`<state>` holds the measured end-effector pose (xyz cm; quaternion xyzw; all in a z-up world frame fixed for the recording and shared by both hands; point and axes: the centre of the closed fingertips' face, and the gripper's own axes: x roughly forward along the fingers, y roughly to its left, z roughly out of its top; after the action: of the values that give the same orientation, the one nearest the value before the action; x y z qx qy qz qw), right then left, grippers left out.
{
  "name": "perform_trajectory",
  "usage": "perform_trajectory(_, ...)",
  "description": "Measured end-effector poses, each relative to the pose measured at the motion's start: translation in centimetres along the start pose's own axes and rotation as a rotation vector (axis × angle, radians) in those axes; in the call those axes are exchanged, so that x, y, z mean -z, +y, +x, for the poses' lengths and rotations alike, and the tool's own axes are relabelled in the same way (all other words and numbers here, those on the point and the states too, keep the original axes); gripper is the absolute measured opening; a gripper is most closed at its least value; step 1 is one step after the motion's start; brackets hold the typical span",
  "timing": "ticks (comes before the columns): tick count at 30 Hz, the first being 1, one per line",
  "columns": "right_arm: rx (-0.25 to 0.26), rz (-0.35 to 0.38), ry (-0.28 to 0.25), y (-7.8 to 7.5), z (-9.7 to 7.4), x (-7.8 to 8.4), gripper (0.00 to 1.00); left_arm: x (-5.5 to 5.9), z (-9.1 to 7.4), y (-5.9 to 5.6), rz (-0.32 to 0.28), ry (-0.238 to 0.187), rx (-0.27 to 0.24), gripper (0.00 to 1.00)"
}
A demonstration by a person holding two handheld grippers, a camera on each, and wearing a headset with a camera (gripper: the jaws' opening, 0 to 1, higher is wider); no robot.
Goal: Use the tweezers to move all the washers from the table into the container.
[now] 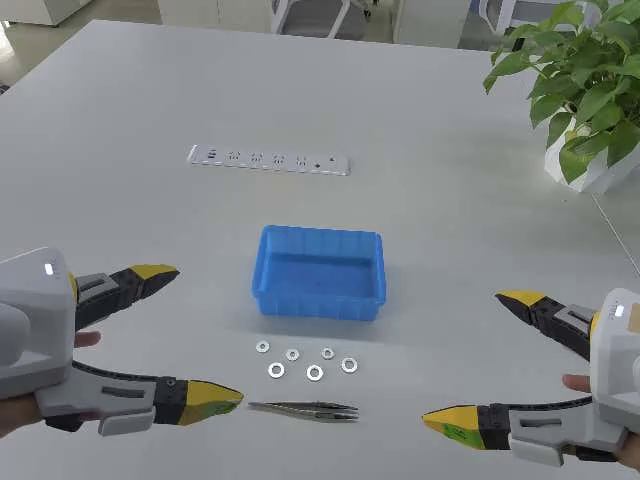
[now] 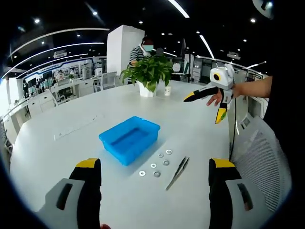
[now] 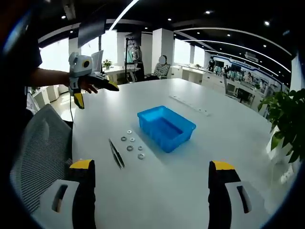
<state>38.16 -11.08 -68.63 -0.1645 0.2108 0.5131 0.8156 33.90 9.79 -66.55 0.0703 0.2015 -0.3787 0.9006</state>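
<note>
Left gripper (image 1: 207,334) and right gripper (image 1: 462,357) both spread wide, empty, tweezers (image 1: 303,408) lying between them on the pale grey desk (image 1: 150,100), six washers (image 1: 314,373) just beyond, blue container (image 1: 320,272), white power strip (image 1: 270,160), potted plant (image 1: 585,90) cut off at the edge, open-plan office (image 2: 57,71) behind.

The left tongs (image 1: 209,334) sit at the lower left of the head view with their jaws spread wide. The yellow tips point inward with nothing between them. The right tongs (image 1: 461,357) mirror them at the lower right, equally wide and empty, and the two are well apart. The left hand (image 1: 85,340) and right hand (image 1: 575,383) grip the white bodies from behind, only the fingers peeking out.
</note>
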Motion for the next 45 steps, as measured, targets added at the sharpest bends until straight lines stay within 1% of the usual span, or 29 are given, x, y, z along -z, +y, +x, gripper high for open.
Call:
perform_trajectory(4,0.003,0.001,-0.004,-0.08,-0.02,-0.11,1.0,-0.17,0.04,0.06,0.003,-0.004,0.001,0.99)
perform_trajectory(21,0.005,-0.005,-0.008,-0.27,-0.04,-0.1,1.0,-0.24,0.05,0.23,0.008,-0.004,0.0,0.99)
perform_trajectory(35,0.009,-0.009,-0.007,-0.18,-0.19,-0.16,1.0,-0.43,0.18,0.05,0.011,-0.005,0.008,0.99)
perform_trajectory(45,0.01,-0.013,-0.008,-0.23,-0.26,-0.3,1.0,-0.39,0.0,0.12,0.01,-0.006,0.005,0.99)
